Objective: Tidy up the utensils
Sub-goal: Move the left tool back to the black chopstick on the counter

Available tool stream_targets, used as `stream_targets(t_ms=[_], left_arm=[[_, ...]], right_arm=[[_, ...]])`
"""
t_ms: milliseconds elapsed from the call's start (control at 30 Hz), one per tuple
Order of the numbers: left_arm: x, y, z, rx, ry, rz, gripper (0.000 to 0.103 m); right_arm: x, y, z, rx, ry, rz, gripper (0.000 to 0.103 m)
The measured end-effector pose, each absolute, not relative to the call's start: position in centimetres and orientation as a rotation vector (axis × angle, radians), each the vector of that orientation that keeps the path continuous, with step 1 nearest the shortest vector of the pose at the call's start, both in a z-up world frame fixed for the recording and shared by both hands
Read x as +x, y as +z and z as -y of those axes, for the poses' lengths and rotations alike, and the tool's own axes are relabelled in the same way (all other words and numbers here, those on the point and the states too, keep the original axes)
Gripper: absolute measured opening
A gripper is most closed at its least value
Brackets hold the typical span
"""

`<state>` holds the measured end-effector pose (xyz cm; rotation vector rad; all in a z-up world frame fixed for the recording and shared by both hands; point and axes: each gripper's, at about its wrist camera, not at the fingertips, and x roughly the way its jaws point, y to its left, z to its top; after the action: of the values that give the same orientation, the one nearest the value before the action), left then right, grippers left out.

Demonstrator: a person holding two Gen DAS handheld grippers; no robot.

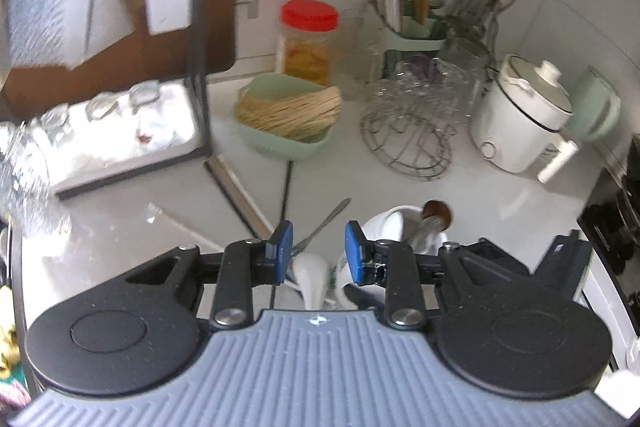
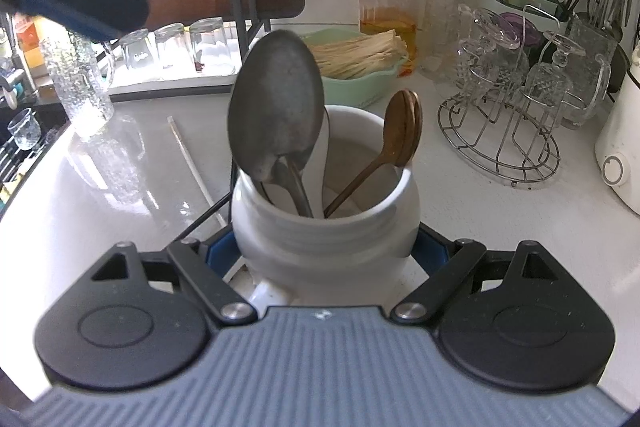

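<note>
My right gripper (image 2: pixel 325 251) is shut on a white ceramic jar (image 2: pixel 320 239), one blue pad on each side. Standing in the jar are a large metal spoon (image 2: pixel 276 107), a white spoon and a wooden spoon (image 2: pixel 404 131). My left gripper (image 1: pixel 318 247) is open, its blue pads (image 1: pixel 281 253) apart and pressing on nothing. It hovers over loose utensils on the counter: a metal handle (image 1: pixel 326 221), a white spoon (image 1: pixel 311 281), a black chopstick (image 1: pixel 286 187) and pale chopsticks (image 1: pixel 240 193). The jar (image 1: pixel 390 227) is just to its right.
A green basket of dry noodles (image 1: pixel 288 111), a red-lidded jar (image 1: pixel 309 39), a wire glass rack (image 1: pixel 416 131), a white cooker (image 1: pixel 524 115) and a green chopstick holder (image 1: pixel 404 27) line the back. A black-framed rack with glasses (image 1: pixel 120 115) stands left. A glass pitcher (image 2: pixel 80 83) is near the sink.
</note>
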<state>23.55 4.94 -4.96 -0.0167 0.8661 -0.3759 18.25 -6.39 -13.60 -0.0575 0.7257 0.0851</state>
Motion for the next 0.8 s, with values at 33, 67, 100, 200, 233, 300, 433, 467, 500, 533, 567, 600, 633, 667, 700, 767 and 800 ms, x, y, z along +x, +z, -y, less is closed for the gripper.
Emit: stream_targets(t_ms=[33, 67, 100, 200, 233, 300, 433, 467, 500, 533, 567, 600, 633, 667, 700, 767, 800], left_arm=[[23.5, -5.3, -5.3, -0.030, -0.366, -0.870, 0.033], [23.4, -5.7, -5.6, -0.039, -0.357, -0.874, 0.033], [23.4, -6.1, -5.8, -0.048, -0.348, -0.879, 0.033], [23.2, -7.2, -6.6, -0.072, -0.334, -0.889, 0.033], [23.2, -7.7, -6.8, -0.080, -0.331, -0.896, 0.033], [23.2, -8.5, -7.3, -0.094, -0.330, -0.912, 0.033], [23.3, -9.8, -7.9, -0.118, -0.329, -0.926, 0.033], [23.3, -10.1, -8.0, -0.122, -0.330, -0.926, 0.033], [23.4, -10.3, -8.2, -0.126, -0.332, -0.925, 0.033], [23.5, -10.6, -8.3, -0.129, -0.333, -0.926, 0.033], [23.7, -11.0, -8.5, -0.133, -0.333, -0.926, 0.033], [23.9, -11.3, -8.6, -0.137, -0.334, -0.926, 0.033], [24.1, -11.7, -8.7, -0.142, -0.332, -0.928, 0.033], [24.4, -12.1, -8.8, -0.148, -0.330, -0.932, 0.033], [24.8, -12.6, -8.9, -0.153, -0.329, -0.941, 0.033], [25.5, -13.6, -8.8, -0.161, -0.334, -0.956, 0.033], [26.0, -14.1, -8.7, -0.163, -0.339, -0.964, 0.033]], right_arm=[[18.2, -13.6, 6.4, -0.058, 0.085, -0.725, 0.091], [18.1, -13.6, 6.4, -0.058, 0.084, -0.724, 0.091], [18.1, -13.6, 6.4, -0.058, 0.084, -0.725, 0.091], [18.1, -13.6, 6.4, -0.059, 0.081, -0.727, 0.091], [18.1, -13.6, 6.4, -0.060, 0.080, -0.728, 0.091], [18.1, -13.6, 6.4, -0.060, 0.079, -0.730, 0.091], [18.1, -13.5, 6.4, -0.067, 0.086, -0.734, 0.091], [18.1, -13.5, 6.4, -0.068, 0.088, -0.735, 0.091], [18.1, -13.5, 6.4, -0.068, 0.090, -0.737, 0.091], [18.1, -13.5, 6.4, -0.070, 0.092, -0.737, 0.091], [18.1, -13.5, 6.5, -0.071, 0.094, -0.738, 0.091], [18.0, -13.5, 6.6, -0.072, 0.097, -0.739, 0.091], [18.0, -13.5, 6.6, -0.072, 0.098, -0.741, 0.091], [18.0, -13.5, 6.7, -0.072, 0.097, -0.743, 0.091], [17.9, -13.4, 6.8, -0.072, 0.095, -0.746, 0.091], [17.9, -13.4, 7.0, -0.073, 0.092, -0.753, 0.091], [17.8, -13.3, 7.1, -0.073, 0.091, -0.757, 0.091]])
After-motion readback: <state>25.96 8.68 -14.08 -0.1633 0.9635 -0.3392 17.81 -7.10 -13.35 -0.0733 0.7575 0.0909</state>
